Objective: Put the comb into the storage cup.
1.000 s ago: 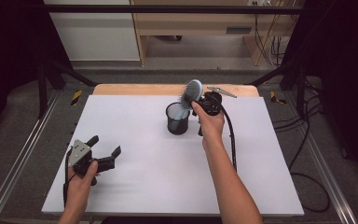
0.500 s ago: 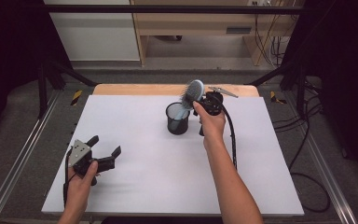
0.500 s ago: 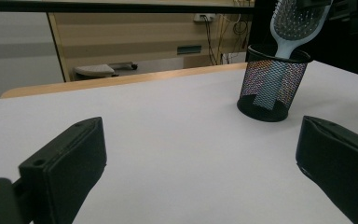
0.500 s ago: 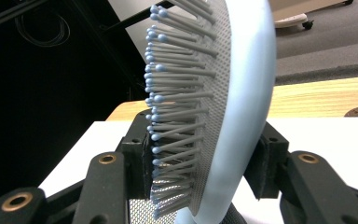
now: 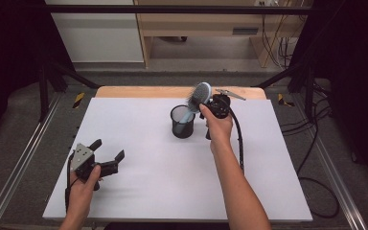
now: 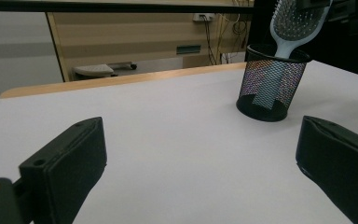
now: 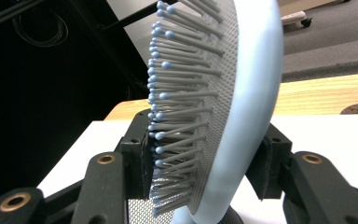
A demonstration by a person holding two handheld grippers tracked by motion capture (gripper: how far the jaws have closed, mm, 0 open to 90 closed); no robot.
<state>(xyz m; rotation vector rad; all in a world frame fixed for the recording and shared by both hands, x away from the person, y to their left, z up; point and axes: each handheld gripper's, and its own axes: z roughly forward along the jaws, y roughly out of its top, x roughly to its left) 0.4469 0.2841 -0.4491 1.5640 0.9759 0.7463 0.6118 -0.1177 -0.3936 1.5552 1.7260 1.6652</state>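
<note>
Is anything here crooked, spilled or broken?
Nothing is spilled or broken. The hairbrush leans at a slant in the mesh cup, handle down, its head between the right gripper jaws.

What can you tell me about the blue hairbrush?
The hairbrush is pale blue, plastic-looking, with an oval head full of thin bristles tipped with little balls on a grey dotted pad. It stands tilted, handle down inside the black mesh cup near the table's far side, head sticking out above the rim. The right gripper has its jaws on either side of the head, one against the bristles and one against the smooth back; they have just been opening.
</note>
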